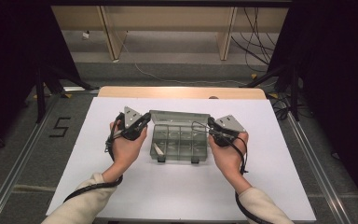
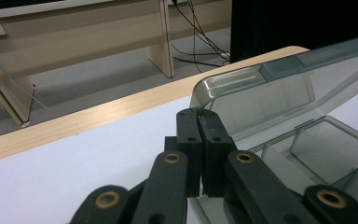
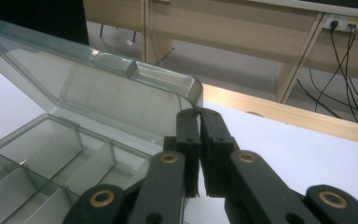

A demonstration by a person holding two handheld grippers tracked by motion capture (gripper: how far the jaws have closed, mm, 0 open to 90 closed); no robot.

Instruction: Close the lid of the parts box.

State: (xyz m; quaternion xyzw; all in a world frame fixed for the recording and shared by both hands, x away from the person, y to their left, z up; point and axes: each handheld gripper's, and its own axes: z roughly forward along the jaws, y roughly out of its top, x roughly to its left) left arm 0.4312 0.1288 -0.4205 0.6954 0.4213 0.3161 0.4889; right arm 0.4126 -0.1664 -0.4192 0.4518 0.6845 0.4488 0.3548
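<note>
Both claws, left (image 1: 145,118) and right (image 1: 210,122), clenched on lid (image 2: 261,88) corners, probably mid-swing; next: lower it evenly onto the box (image 1: 179,142).

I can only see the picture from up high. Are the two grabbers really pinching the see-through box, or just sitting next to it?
Observer: In the left gripper view, the left gripper has its jaws pressed together at the rounded corner edge of the lid. I can't tell if the edge sits between them.
Operator: And the other grabber?
Observer: The same. In the right gripper view the right gripper is shut at the opposite corner of the lid.
Operator: Is the lid up or lying flat?
Observer: Up. Both gripper views show it rising from the back of the box, tilted open over the compartments.
Operator: Is anything in the little rooms?
Observer: The compartments nearest the right gripper look bare.
</note>
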